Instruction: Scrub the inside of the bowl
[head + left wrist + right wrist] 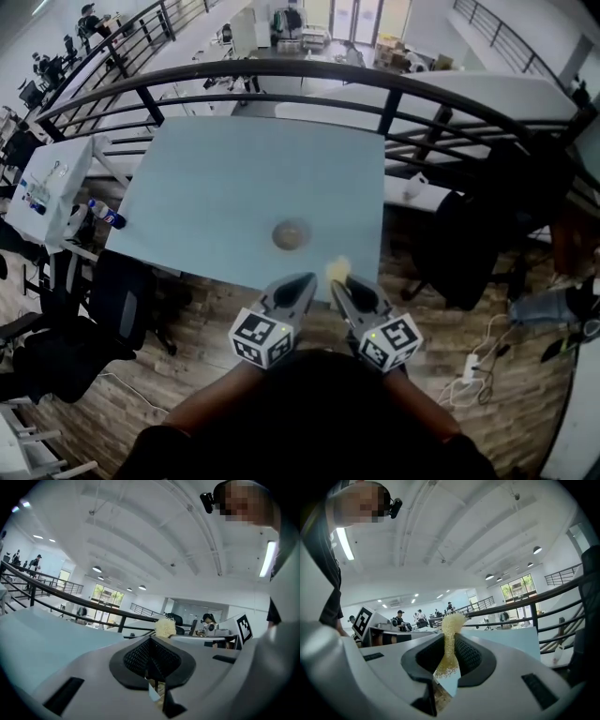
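Right gripper tight on yellow scrubber, bowl nearby.

Table is showing pale blue, bowl is looking dull brownish-grey, scrubber is showing pale speckled yellow. Left gripper and right gripper are showing light grey shells, black cross-hatched pads and black-and-white square markers. Floor is showing brown wood planks, railing is showing black.
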### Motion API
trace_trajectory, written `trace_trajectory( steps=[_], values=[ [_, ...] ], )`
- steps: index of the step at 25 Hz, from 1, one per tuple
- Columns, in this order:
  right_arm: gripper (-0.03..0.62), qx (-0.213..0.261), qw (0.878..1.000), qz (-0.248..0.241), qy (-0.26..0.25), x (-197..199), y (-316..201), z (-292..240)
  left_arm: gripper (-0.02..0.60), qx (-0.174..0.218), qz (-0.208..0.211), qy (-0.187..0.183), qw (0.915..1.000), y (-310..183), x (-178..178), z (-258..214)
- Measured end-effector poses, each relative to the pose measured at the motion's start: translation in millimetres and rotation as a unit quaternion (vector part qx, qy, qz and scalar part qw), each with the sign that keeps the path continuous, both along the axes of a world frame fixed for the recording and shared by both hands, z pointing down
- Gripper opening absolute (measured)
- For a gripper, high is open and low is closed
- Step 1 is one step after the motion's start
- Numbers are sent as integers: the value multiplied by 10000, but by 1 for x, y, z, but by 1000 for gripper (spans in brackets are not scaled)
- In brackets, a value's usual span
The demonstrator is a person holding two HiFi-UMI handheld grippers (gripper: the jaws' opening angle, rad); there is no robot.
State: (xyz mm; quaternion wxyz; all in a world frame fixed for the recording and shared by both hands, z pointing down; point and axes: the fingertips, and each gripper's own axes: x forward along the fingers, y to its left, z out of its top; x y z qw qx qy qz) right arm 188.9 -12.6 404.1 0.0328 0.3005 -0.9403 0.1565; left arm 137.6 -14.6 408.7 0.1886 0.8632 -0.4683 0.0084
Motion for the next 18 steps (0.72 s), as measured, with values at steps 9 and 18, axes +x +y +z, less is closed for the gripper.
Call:
trace_trajectory(
  steps=[9, 18],
  values=[
    [69, -126, 9994, 334, 14, -60, -54, 6, -3, -66, 383, 12, 9992, -60, -60, 7],
    [69, -237, 9982, 543, 0, -136, -94, 8, -3, 35, 747, 79, 9972, -99, -135, 0]
  ],
)
